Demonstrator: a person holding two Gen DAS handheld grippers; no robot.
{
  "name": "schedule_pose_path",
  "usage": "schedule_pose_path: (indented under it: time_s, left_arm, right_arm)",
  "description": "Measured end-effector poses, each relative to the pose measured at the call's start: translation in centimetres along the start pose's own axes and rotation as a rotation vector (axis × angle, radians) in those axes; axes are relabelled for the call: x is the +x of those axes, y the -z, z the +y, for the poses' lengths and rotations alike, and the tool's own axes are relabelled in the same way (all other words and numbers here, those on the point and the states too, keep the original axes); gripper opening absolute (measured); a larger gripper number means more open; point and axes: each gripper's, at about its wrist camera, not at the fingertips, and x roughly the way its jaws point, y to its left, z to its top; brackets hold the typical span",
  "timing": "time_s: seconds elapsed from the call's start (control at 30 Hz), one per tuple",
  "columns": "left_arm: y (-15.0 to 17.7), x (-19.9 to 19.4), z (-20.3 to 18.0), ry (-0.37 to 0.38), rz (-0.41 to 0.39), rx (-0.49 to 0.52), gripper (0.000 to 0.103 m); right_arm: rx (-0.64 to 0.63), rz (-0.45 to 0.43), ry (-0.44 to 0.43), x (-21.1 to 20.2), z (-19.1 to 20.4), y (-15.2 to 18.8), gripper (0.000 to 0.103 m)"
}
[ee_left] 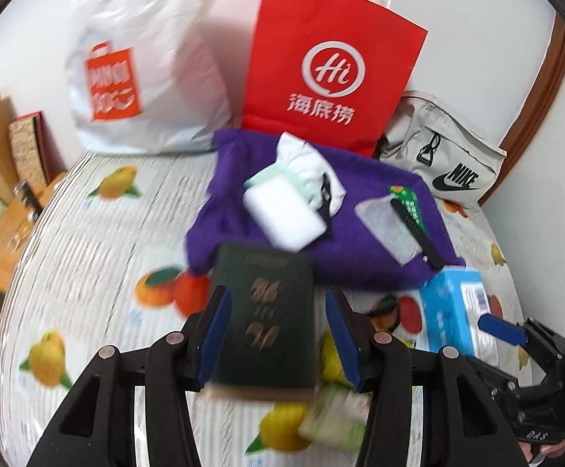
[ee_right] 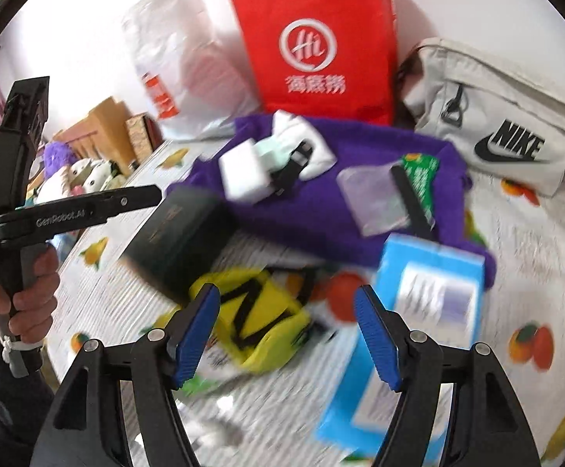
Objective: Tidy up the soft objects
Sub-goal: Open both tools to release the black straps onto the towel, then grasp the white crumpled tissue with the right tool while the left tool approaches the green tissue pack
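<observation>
Red paper bag upright, contents hidden

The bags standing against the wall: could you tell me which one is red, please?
The paper bag in the middle, with white string handles and a white "Hi" logo. The plastic bag left is white, the Nike bag right is beige.

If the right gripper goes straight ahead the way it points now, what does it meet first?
Probably the yellow pouch with black stripes: it lies on the bedsheet directly between the open fingers of the right gripper. Blur leaves the depth unsure.
</observation>
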Motion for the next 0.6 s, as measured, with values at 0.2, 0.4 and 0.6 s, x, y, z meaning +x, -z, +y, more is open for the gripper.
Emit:
schedule_pose_path:
  time_s: [0.2, 0.4, 0.6]
  left_arm:
    - [3.7, -1.5, 1.7, -0.009, 0.003, -0.028, 0.048]
    - [7.2, -2.4, 3.1, -0.015, 0.011, -0.063, 0.048]
    - [10.1, -2.6, 4.4, 0.025, 0.002, -0.103, 0.048]
  right_arm:
    - [-0.015, 0.046, -0.023, -0.4, 2.9, 5.0, 0.071]
    - [0.034, 0.053, -0.029, 0.5, 4.1, 8.9, 0.071]
    - [0.014, 0.049, 0.019, 1.4, 5.2, 10.8, 0.071]
